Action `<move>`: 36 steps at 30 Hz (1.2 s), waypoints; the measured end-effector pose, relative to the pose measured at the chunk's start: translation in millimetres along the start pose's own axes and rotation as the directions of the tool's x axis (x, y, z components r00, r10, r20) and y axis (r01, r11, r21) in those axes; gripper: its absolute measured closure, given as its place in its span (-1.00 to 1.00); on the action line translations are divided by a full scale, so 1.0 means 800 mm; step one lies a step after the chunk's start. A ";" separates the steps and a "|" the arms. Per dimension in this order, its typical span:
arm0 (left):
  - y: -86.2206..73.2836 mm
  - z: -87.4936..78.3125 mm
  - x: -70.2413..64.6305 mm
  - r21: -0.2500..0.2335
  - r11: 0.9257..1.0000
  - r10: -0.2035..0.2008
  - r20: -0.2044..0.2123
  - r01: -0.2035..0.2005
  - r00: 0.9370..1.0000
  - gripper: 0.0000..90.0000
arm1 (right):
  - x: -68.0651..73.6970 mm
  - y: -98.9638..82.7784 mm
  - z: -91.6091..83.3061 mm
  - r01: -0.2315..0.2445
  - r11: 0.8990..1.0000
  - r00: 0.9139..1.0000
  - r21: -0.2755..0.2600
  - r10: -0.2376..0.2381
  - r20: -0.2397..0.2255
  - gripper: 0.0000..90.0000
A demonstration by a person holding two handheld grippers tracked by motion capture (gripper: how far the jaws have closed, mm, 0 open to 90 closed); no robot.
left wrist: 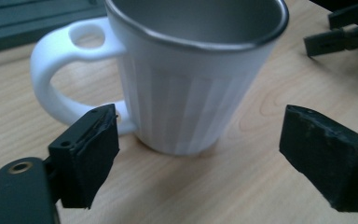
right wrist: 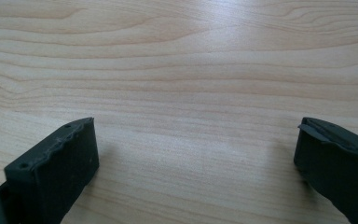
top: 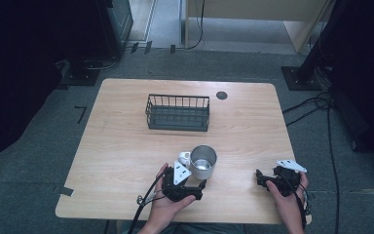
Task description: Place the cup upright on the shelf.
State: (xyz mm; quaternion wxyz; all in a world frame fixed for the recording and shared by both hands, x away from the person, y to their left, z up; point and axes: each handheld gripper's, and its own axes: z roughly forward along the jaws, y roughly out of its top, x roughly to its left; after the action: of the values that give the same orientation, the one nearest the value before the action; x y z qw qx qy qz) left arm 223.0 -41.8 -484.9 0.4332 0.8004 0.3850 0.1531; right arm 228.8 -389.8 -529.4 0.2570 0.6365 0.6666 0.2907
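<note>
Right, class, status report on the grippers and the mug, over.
Left gripper open, jaws either side of the mug, not touching. Right gripper open over bare table. Wire basket beyond; nothing in the way.

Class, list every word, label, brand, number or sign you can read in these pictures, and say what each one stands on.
None: no readable text anywhere.
The mug has a plain white ribbed wall with no print.
The wire basket, the table and both grippers, left gripper and right gripper, bear no lettering.

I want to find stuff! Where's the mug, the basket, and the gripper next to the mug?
white mug (left wrist: 191,107), left gripper view, on its ribbed side.
wire basket (top: 177,112), high view, on its front wall.
left gripper (left wrist: 198,154), left gripper view, midway between its open jaws.
</note>
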 end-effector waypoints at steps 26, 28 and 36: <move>0.019 0.062 -0.016 0.038 0.998 -0.039 -0.142 0.045 0.989 -0.81 | 0.000 0.000 0.000 0.000 1.000 1.000 0.000 0.000 0.000 -1.00; 0.021 0.062 -0.016 0.041 0.998 -0.036 -0.143 0.043 0.989 -0.81 | 0.000 0.000 0.000 0.000 1.000 1.000 0.000 0.000 0.000 -1.00; 0.023 0.058 -0.009 0.043 0.999 -0.017 -0.136 0.023 0.991 -0.80 | 0.000 0.000 0.000 0.000 1.000 1.000 0.000 0.000 0.000 -1.00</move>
State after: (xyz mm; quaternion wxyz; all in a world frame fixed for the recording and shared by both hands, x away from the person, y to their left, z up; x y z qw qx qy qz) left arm 253.9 -80.1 -496.4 0.3896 0.7937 0.4251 0.1941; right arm 228.8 -389.8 -529.4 0.2570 0.6364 0.6666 0.2908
